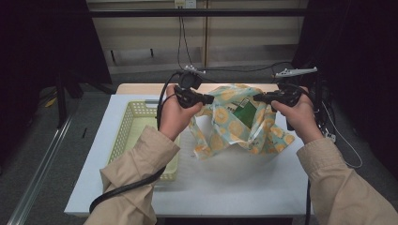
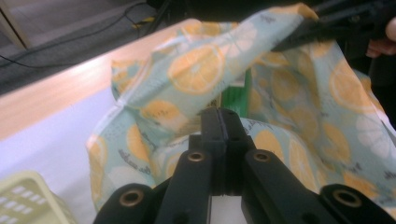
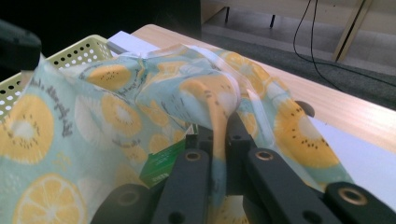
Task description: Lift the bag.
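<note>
A pale blue cloth bag (image 1: 234, 119) printed with orange and lemon slices hangs stretched between my two grippers above the white table top (image 1: 244, 183). My left gripper (image 1: 209, 98) is shut on the bag's left upper edge, and my right gripper (image 1: 257, 97) is shut on its right upper edge. In the left gripper view the jaws (image 2: 223, 122) meet at the cloth (image 2: 196, 70). In the right gripper view a fold of the bag (image 3: 93, 121) is pinched in the gripper (image 3: 219, 130). A green box (image 1: 245, 114) (image 2: 236, 95) (image 3: 163, 163) peeks out of the bag's mouth.
A pale yellow perforated basket (image 1: 126, 136) (image 3: 74, 53) lies on the table's left side, close under my left forearm. A wooden strip (image 3: 345, 112) runs along the table's far edge. Cables (image 1: 180, 37) hang behind it.
</note>
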